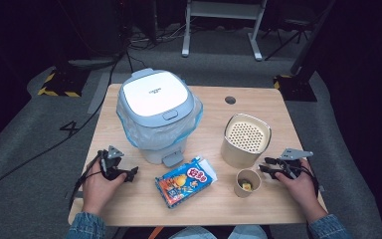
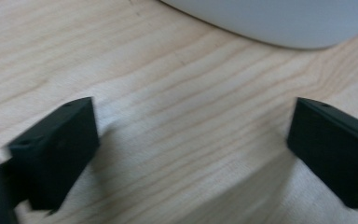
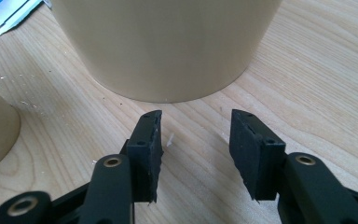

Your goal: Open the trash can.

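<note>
Right gripper (image 1: pixel 267 170) rests on the table (image 1: pixel 214 209) with jaws partly apart and nothing between them, just right of the small paper cup (image 1: pixel 247 182), the landmark here; the cup stands upright just in front of the perforated-lid canister (image 1: pixel 246 140). Left gripper (image 1: pixel 129 174), jaws wide and empty, lies well left of the cup, beyond the snack packet (image 1: pixel 185 181), so the right hand is nearer

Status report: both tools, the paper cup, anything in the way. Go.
Left tool open, empty, beside bin. Right tool open, empty, beside paper cup. Beige canister close behind cup.
</note>
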{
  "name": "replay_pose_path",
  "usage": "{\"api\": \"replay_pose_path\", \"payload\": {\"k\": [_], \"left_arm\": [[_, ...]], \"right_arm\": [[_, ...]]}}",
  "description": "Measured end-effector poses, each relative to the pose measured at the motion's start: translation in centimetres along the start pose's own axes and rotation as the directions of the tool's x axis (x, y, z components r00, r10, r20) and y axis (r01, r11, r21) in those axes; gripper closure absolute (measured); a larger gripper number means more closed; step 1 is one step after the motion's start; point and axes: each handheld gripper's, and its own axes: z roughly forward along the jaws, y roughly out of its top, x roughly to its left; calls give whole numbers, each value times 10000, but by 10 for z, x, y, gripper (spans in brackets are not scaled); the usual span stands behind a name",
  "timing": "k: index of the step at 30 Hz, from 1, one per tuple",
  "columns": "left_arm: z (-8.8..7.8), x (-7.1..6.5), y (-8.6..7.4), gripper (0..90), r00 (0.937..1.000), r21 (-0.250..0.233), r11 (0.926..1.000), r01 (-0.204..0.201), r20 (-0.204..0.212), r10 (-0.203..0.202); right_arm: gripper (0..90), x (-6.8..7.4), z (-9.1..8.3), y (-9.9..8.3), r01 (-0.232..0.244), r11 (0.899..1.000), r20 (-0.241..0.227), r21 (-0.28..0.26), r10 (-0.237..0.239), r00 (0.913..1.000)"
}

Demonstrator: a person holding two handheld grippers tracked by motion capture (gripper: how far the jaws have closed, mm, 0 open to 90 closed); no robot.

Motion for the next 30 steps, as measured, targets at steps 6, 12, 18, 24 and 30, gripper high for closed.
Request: {"api": "replay_pose_path", "payload": {"k": [6,12,18,24,30], "left_arm": [[-5,0,0,541,9996,-222,9994,-259,139,262],[-27,-3,4,684,9993,-412,9989,-204,307,217],[-54,-8,13,769,9967,-750,9971,92,809,-31],[-77,-17,27,778,9839,-827,9959,-378,1709,515],[-102,-23,45,802,9566,-1422,9832,-1144,2513,1476]], "right_arm": [[545,0,0,0,-17,10000,-14,1,17,10000],[545,-2,1,1,19,10000,-70,-17,-19,10000],[544,-2,1,1,30,10000,-75,-12,-30,10000],[544,-2,1,1,32,10000,-76,-15,-32,10000],[542,-2,1,1,26,10000,-79,-16,-27,10000]]}}
